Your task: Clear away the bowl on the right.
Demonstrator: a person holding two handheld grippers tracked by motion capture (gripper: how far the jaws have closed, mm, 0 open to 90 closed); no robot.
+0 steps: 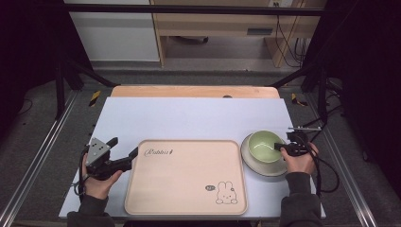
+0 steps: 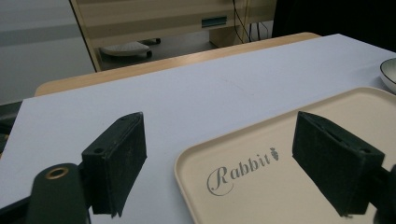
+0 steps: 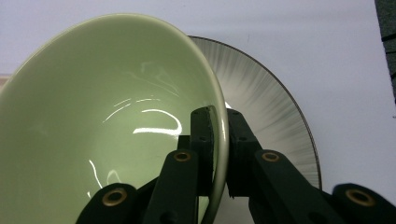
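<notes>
In the high view, one pale green glazed ceramic bowl (image 1: 263,145) sat on one round grey-white ceramic plate with a dark rim (image 1: 257,166) at the right middle of the frame, and the right gripper (image 1: 282,148) was clamped on the bowl's right rim, one jaw inside and one outside. One beige rectangular plastic tray printed with a rabbit and the word "Rabbit" (image 1: 185,175) lay in the lower centre on the white table cover (image 1: 198,116), just left of the plate; the left gripper (image 1: 127,157) hovered at the tray's upper left corner with its jaws apart and empty. In the left gripper view, the two black jaws stood wide open, one at lower left over the cover and one at right over the tray (image 2: 280,186), whose corner lay between them; a sliver of the plate (image 2: 388,74) showed at the right edge. In the right gripper view, the jaws pinched the bowl (image 3: 93,107) by its thin rim at lower centre, and the bowl appeared tilted over the plate (image 3: 271,107). The bowl looked stiff, glossy and probably slippery, moderately heavy and breakable; a rim pinch seemed the only hold, and it would likely swing if gripped loosely.
</notes>
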